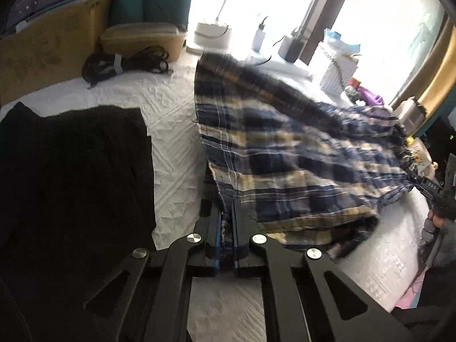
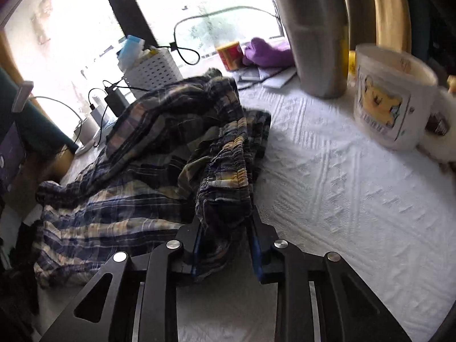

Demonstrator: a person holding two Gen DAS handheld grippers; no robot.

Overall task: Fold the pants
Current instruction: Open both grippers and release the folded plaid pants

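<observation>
Your left gripper (image 1: 226,216) has its jaws pinched nearly together on the hem edge of the plaid pants (image 1: 285,154), which lie bunched on the white bedspread (image 1: 171,142). Your right gripper (image 2: 225,228) is clamped on the gathered waistband. There's bare bedspread on the right, but the mug (image 2: 390,97) and steel tumbler (image 2: 316,34) sit close by. A black garment (image 1: 71,176) crowds your left.

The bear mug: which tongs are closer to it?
Right. The right tongs clamp the plaid pants beside the bear mug. The left tongs grip the pants' opposite end, farther away.
</observation>
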